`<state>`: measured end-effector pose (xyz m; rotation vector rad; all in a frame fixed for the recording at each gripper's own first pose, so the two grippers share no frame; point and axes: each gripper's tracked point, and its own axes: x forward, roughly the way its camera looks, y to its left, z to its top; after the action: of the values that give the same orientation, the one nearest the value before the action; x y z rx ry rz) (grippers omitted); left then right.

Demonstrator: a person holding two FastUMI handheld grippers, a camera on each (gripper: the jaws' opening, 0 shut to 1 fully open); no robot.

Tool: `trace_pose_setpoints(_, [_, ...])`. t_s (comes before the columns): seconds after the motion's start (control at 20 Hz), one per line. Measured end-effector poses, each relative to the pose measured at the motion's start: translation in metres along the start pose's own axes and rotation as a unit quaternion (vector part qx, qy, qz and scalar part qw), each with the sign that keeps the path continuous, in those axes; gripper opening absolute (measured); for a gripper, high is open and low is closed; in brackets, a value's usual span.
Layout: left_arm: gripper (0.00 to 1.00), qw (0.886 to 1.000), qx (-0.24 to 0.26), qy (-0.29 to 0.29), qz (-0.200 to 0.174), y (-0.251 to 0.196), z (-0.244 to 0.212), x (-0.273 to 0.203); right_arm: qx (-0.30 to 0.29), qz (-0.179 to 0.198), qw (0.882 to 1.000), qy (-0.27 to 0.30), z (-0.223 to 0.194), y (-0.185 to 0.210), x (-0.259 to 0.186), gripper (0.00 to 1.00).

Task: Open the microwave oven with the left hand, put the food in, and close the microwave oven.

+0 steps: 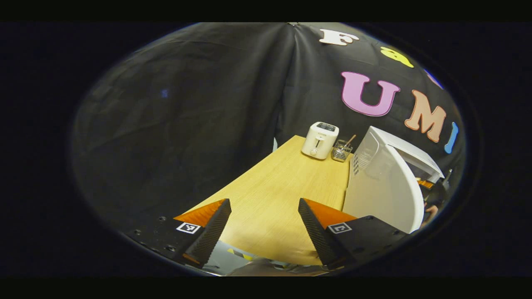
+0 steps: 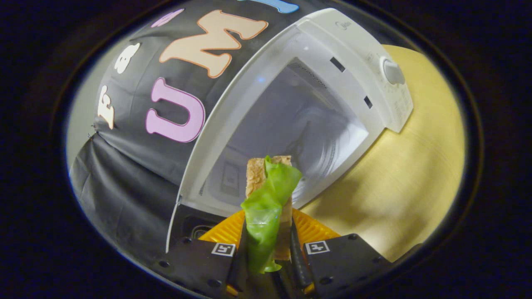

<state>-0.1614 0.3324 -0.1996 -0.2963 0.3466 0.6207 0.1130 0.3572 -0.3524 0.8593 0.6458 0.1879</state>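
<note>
Sandwich [image 2: 268, 199] clamped in right gripper [image 2: 266, 249] before open microwave [image 2: 316, 120]; left gripper [image 1: 264, 224] agape.

Smooth plastic, matt wood grain and soft cloth are showing around the jaws.
Ahead of the right jaws, the microwave oven [image 2: 324, 62] is showing glossy white plastic; between them the food [image 2: 266, 203] is looking grainy with a shiny leaf. Beyond the left jaws, the counter [image 1: 282, 187] is looking matt wood-grained, the toaster [image 1: 319, 140] smooth plastic.

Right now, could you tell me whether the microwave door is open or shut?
Open. The right gripper view looks straight into the microwave's bare cavity, and its door stands swung out in the left gripper view.
</note>
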Motion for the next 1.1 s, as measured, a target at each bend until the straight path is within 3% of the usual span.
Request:
trace_pose_setpoints(0.05, [0.95,1.000,0.001,0.001,-0.002,0.001,-0.001,0.000,0.003,-0.004,1.000,-0.005,0.002,-0.002,0.008,0.46])
trace_pose_setpoints(0.1, [0.92,1.000,0.001,0.004,-0.005,0.001,-0.002,0.000,0.007,-0.006,1.000,-0.011,0.004,-0.003,0.016,0.46])
trace_pose_setpoints(0.2, [0.95,1.000,-0.003,0.014,-0.008,0.002,-0.006,0.001,0.012,-0.010,1.000,-0.020,0.008,-0.004,0.029,0.46])
trace_pose_setpoints(0.35, [0.92,1.000,-0.014,0.027,-0.001,0.005,-0.009,0.006,0.002,-0.015,0.999,-0.030,0.011,-0.005,0.043,0.47])
trace_pose_setpoints(0.55, [0.91,0.999,-0.020,0.035,0.003,0.006,-0.012,0.005,-0.021,-0.024,0.997,-0.077,0.033,-0.004,0.055,0.46])
trace_pose_setpoints(0.6, [0.95,0.999,-0.018,0.037,0.003,0.008,-0.015,0.003,-0.029,-0.031,0.995,-0.088,0.039,-0.006,0.057,0.46])
trace_pose_setpoints(0.65, [0.91,0.999,-0.015,0.039,0.003,0.008,-0.016,0.002,-0.037,-0.037,0.994,-0.097,0.044,-0.008,0.060,0.39])
trace_pose_setpoints(0.7, [0.99,0.999,-0.013,0.041,0.002,0.007,-0.016,0.001,-0.047,-0.044,0.992,-0.107,0.049,-0.009,0.062,0.39])
trace_pose_setpoints(0.95, [0.95,0.999,-0.007,0.051,-0.002,0.005,-0.021,-0.001,-0.091,-0.074,0.982,-0.150,0.064,-0.014,0.068,0.39])
trace_pose_setpoints(1.0, [0.95,0.998,-0.006,0.055,-0.002,0.006,-0.023,-0.002,-0.109,-0.077,0.979,-0.155,0.066,-0.016,0.069,0.48])
trace_pose_setpoints(1.1, [0.91,0.998,-0.005,0.060,-0.003,0.007,-0.027,-0.002,-0.137,-0.091,0.972,-0.167,0.073,-0.019,0.069,0.49])
